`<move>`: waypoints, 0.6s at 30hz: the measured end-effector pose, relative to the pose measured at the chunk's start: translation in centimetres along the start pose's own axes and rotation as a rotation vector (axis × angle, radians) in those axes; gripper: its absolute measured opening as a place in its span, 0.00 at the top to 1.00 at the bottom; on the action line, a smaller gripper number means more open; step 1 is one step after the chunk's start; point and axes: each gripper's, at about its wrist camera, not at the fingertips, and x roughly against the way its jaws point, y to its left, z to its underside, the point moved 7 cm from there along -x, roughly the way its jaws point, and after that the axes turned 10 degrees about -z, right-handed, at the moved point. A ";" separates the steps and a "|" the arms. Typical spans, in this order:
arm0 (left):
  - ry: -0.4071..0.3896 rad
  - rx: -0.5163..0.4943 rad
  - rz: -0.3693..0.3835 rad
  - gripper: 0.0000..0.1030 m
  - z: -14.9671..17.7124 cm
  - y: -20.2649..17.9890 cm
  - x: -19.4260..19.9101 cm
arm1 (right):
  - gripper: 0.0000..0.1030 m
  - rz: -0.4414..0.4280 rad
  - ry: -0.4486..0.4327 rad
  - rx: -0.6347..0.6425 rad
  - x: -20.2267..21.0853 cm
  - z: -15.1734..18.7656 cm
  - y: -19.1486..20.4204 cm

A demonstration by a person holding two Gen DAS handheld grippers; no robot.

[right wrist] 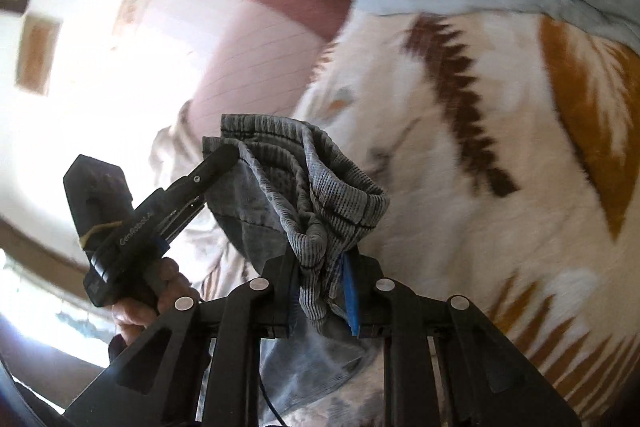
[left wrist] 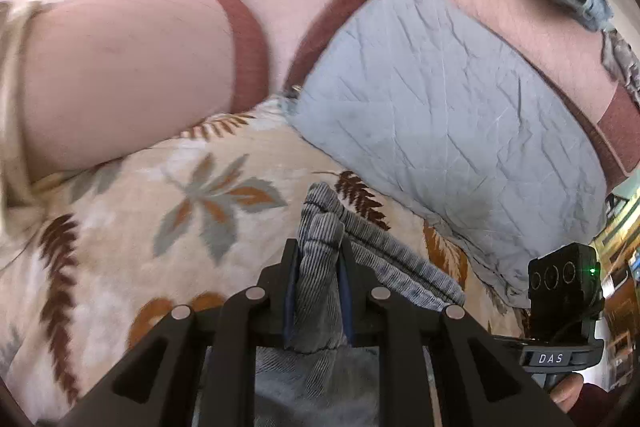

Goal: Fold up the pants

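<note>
**Both claws pinching grey pants waistband above the leaf-print bed**

My left gripper (left wrist: pixel 319 255) is clamped narrow on the pants (left wrist: pixel 320 267): a bunched fold of grey ribbed waistband sits squeezed between both fingers and pokes up past the tips. More of the waistband runs off to the right, toward my right gripper (right wrist: pixel 319 267), and denim hangs below my fingers.

My right gripper is closed on the same pants (right wrist: pixel 320 195), ribbed band gathered between the blue pads (right wrist: pixel 351 291). In this view the left gripper (right wrist: pixel 224 153) shows at left, its finger tip gripping the far end of the band, my left hand (right wrist: pixel 152 299) around its handle. The band sags in a loop between the two claws.

Under the pants is the bedspread (left wrist: pixel 140 195), cream with brown and orange leaves. Beyond it lies a grey-blue quilted pillow (left wrist: pixel 440 99), with pink pillows (left wrist: pixel 120 67) at left and behind. The right wrist view is motion-blurred; the bedspread (right wrist: pixel 480 167) fills its right side.
</note>
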 end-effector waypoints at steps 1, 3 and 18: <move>-0.009 0.012 -0.007 0.81 0.4 0.7 0.8 | 0.83 -0.010 0.012 0.021 -0.4 0.5 0.8; -0.014 0.040 -0.021 0.81 1.4 2.2 2.2 | 0.83 -0.027 0.048 0.056 -1.3 1.9 2.3; 0.043 0.200 -0.168 0.77 12.1 12.4 7.5 | 0.83 0.006 0.380 0.269 -10.3 16.6 7.5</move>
